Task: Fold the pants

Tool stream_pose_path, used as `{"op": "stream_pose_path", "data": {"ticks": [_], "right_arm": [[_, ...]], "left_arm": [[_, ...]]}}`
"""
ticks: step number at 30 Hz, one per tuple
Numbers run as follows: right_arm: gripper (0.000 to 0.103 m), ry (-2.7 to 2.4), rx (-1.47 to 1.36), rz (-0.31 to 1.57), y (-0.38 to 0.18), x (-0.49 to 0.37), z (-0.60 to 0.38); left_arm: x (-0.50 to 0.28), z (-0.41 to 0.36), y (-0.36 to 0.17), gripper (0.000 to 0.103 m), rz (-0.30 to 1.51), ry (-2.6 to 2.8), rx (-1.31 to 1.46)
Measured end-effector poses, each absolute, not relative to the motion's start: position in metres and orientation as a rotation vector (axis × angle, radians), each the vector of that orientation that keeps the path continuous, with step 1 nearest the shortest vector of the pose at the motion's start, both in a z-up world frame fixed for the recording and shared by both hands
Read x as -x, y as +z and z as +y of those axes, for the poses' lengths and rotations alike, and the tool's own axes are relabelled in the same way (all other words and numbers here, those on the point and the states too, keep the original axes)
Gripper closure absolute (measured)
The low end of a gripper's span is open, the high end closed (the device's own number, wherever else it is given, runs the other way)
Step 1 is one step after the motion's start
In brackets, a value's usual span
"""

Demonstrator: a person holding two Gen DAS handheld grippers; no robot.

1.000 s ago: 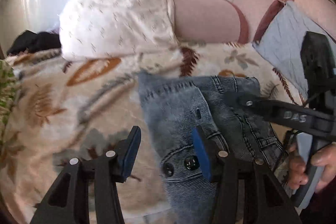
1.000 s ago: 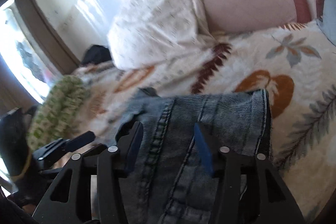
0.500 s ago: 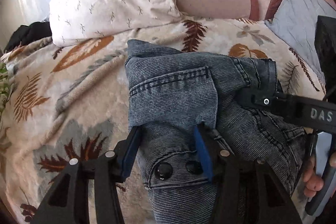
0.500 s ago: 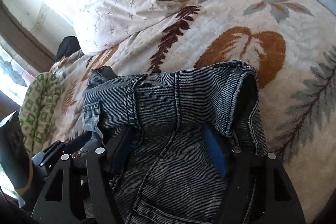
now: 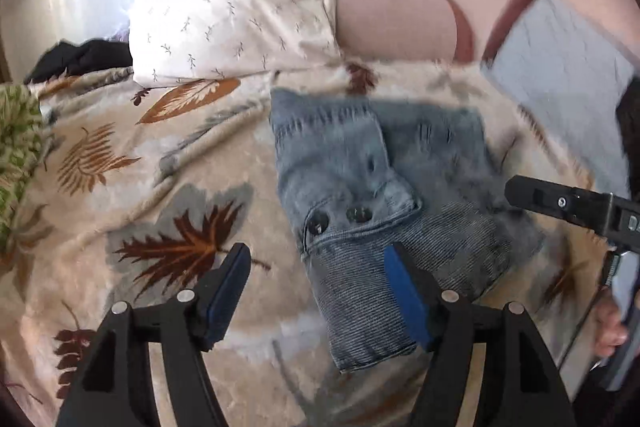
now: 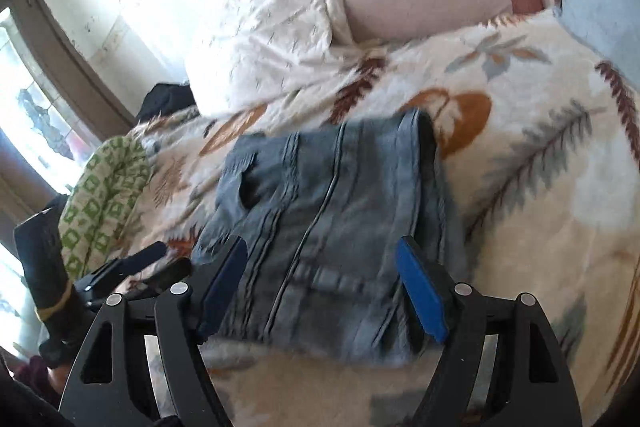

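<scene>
The blue denim pants (image 5: 384, 187) lie folded in a compact stack on the leaf-patterned blanket (image 5: 120, 187), the waistband with two dark buttons on top. My left gripper (image 5: 320, 287) is open and empty, hovering at the near left edge of the stack. My right gripper (image 6: 324, 283) is open and empty above the near side of the pants (image 6: 328, 211). The right gripper's finger (image 5: 560, 203) shows at the right of the left wrist view, clear of the denim.
A white pillow (image 5: 236, 23) and pink pillows (image 5: 396, 19) lie behind the pants. A light blue cloth (image 5: 560, 59) is at the back right. A green patterned fabric (image 6: 104, 195) and dark clothing (image 5: 80, 59) sit at the left. A window (image 6: 32, 123) is at far left.
Both grippers were down over the denim half a second ago; now both have pulled back and up, wide open, and the pants lie folded flat on the blanket.
</scene>
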State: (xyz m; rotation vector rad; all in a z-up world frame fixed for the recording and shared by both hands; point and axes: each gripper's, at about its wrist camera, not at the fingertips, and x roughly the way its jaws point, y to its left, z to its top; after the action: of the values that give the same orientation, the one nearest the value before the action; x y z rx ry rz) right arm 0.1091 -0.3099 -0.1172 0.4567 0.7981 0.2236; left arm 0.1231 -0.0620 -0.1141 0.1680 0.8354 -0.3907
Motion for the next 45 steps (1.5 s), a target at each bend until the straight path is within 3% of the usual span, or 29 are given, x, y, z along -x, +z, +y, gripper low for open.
{"op": "stream_pose_path", "data": {"ticks": [4, 13, 17, 25, 33, 45], "right_arm": [[0.026, 0.168, -0.3, 0.91, -0.146, -0.114, -0.284], [0.017, 0.155, -0.23, 0.911, -0.162, -0.117, -0.279], [0.017, 0.162, -0.242, 0.906, -0.161, -0.115, -0.28], [0.017, 0.15, -0.3, 0.831, -0.124, -0.092, -0.293], [0.016, 0.046, -0.386, 0.713, -0.091, -0.082, -0.318], [0.016, -0.007, -0.492, 0.752, -0.105, -0.114, -0.339]], "left_arm": [[-0.126, -0.068, -0.128, 0.029, 0.873, -0.354, -0.196], [-0.124, -0.069, -0.144, 0.022, 0.846, -0.306, -0.212], [-0.136, -0.059, -0.145, 0.012, 0.927, -0.284, -0.117], [-0.11, -0.041, -0.1, 0.012, 0.806, -0.239, -0.059], [-0.111, -0.047, -0.037, 0.004, 0.625, -0.169, -0.164], [-0.12, -0.07, -0.036, 0.003, 0.611, -0.192, -0.179]]}}
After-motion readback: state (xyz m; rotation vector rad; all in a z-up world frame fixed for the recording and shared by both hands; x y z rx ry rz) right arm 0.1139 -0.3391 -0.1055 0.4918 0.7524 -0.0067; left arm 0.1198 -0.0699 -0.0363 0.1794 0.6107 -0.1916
